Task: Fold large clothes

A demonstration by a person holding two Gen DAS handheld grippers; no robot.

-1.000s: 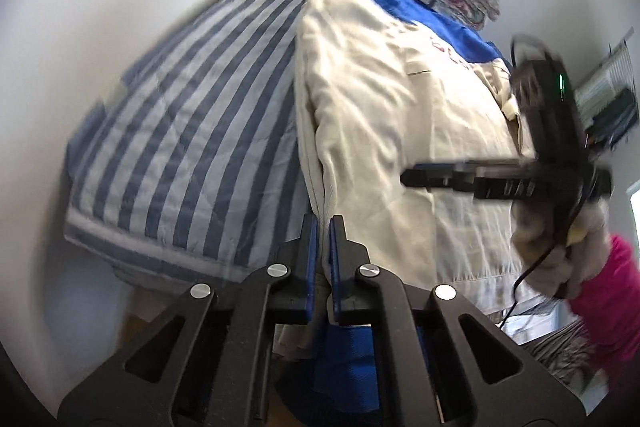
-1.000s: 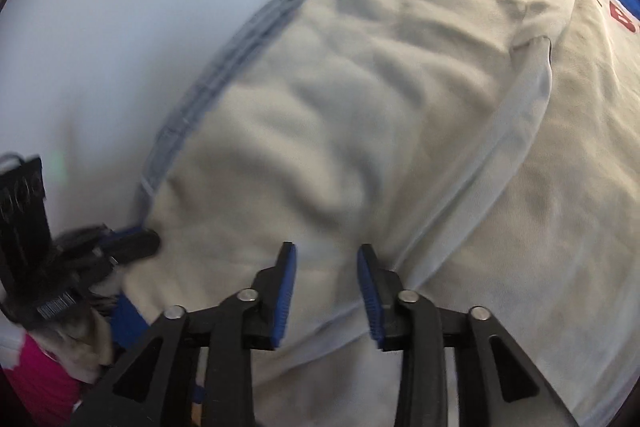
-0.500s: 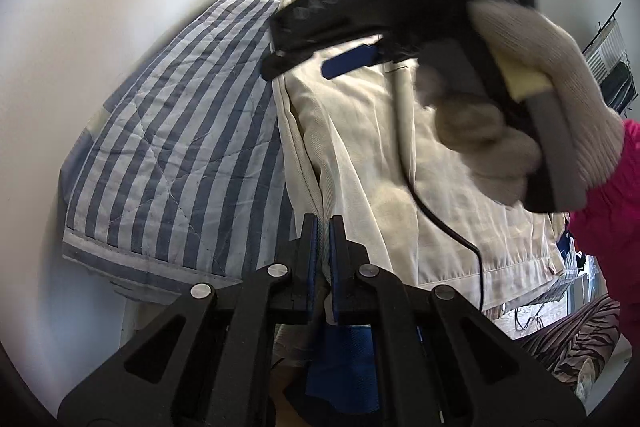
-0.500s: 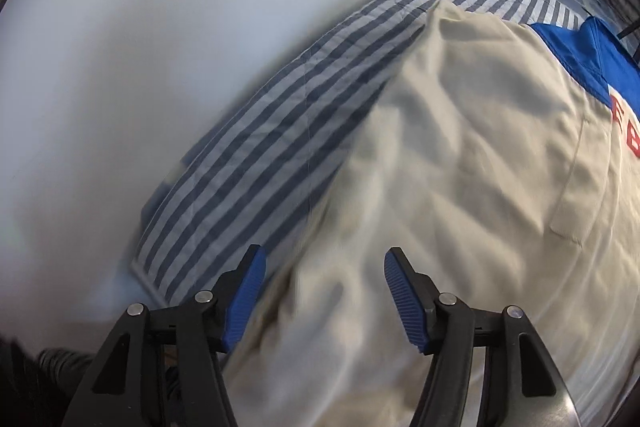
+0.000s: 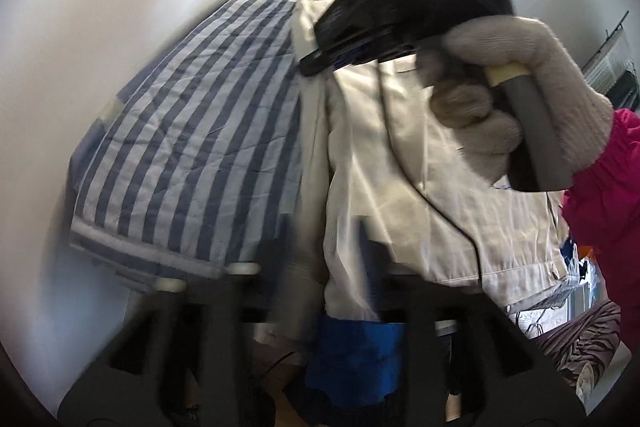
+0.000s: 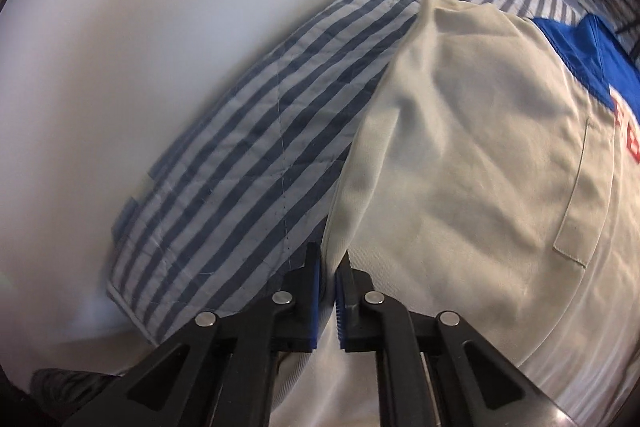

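Large beige cotton-twill work jacket with blue collar panel (image 6: 460,155) lies spread on the bed, its long left edge being handed from one gripper to the other.

In the right wrist view the right hand-held gripper (image 6: 327,291) is pinched tight on that edge fold at about 6 o'clock, beside the blue-and-white striped quilt (image 6: 256,131), which fills the 9 to 11 o'clock side. In the left wrist view the left hand-held gripper (image 5: 324,267) is blurred, its jaws opening; beige cloth still runs between them, but the pads no longer seem to press it. The jacket looks soft yet fairly heavy, a limp twill that will sag and drag, neither slippery nor fragile. Best held at doubled seams, hem or shoulder corners, both grips well apart. A gloved hand (image 5: 520,95) carries the right tool at 1 o'clock.
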